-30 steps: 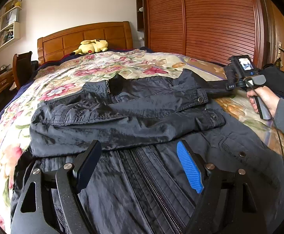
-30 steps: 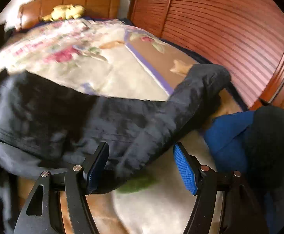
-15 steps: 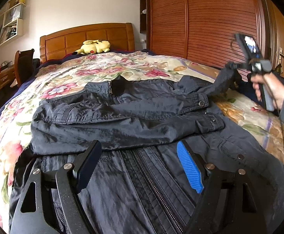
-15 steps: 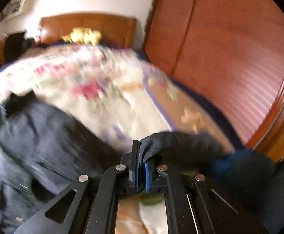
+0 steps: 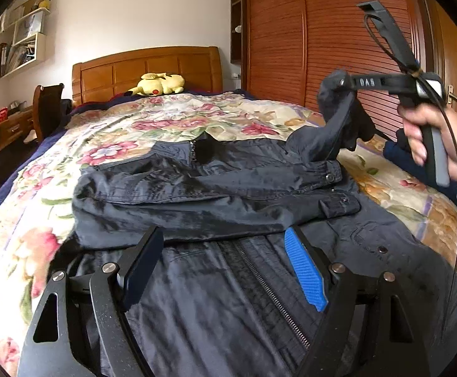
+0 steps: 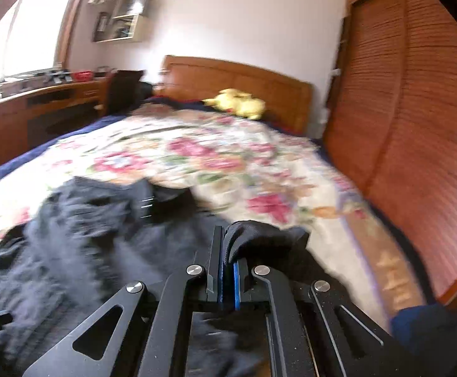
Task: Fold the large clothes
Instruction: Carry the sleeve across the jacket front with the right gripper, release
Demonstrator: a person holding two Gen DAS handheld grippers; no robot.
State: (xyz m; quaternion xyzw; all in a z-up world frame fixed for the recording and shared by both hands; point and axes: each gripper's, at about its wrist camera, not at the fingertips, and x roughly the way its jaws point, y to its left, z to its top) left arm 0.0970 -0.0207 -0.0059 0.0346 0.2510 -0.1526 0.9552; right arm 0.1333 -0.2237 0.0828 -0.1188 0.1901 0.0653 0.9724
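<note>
dark jacket lies zip-up across the floral bedspread, filling the middle to 6 o'clock of my left view. one sleeve is folded flat across the chest, its cuff with a snap button ending toward 3 o'clock. zipper runs from centre down to 5 o'clock between my left fingers.

left gripper: jaws wide, nothing between the pads, hovering over the lower front of the jacket. blue ribbed pad on one finger, black on the other.

right gripper: jaws pinched tight on the other sleeve's cuff, fabric bunched out past the tips. in the left view it sits at 2 o'clock, cuff raised off the bed and the sleeve hanging from it down to the shoulder. my right hand is wrapped round the handle, cable looping past it. right view is motion-blurred.

writing: raised letters on the side of the right gripper read like "dab" or "dao", can't resolve which. pale characters on the bedspread border at 4 o'clock in the right view, too smeared to read.

background: wooden headboard at 12 o'clock with a yellow plush toy against it, slatted wardrobe doors at 1–2 o'clock, wall shelves at 10 o'clock, desk at 9 o'clock.
</note>
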